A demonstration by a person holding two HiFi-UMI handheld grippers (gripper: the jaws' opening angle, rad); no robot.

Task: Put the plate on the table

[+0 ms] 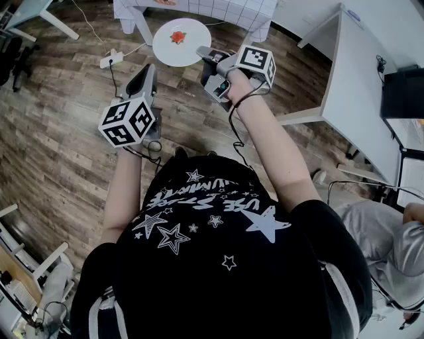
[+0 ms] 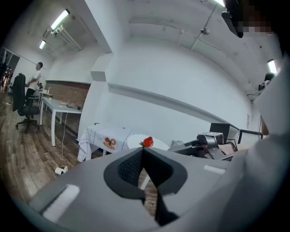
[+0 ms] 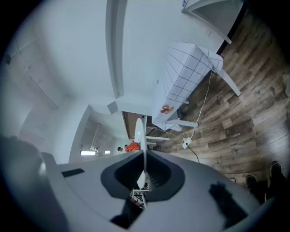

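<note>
A white plate (image 1: 173, 45) with a strawberry (image 1: 177, 37) on it hangs over the wooden floor, just short of the table with the checked cloth (image 1: 232, 9). My right gripper (image 1: 202, 53) is shut on the plate's right rim. In the right gripper view the plate (image 3: 139, 129) stands edge-on between the jaws, with the strawberry (image 3: 132, 146) to its left. My left gripper (image 1: 151, 69) is to the plate's lower left, apart from it, shut and holding nothing. The left gripper view shows its closed tips (image 2: 142, 150), with the strawberry (image 2: 147, 142) and the clothed table (image 2: 105, 136) beyond.
A white desk (image 1: 358, 86) stands to the right, and a seated person (image 1: 391, 245) is at the lower right. A power strip with its cable (image 1: 111, 59) lies on the floor left of the plate. Far left, a person stands by an office chair (image 2: 21, 97).
</note>
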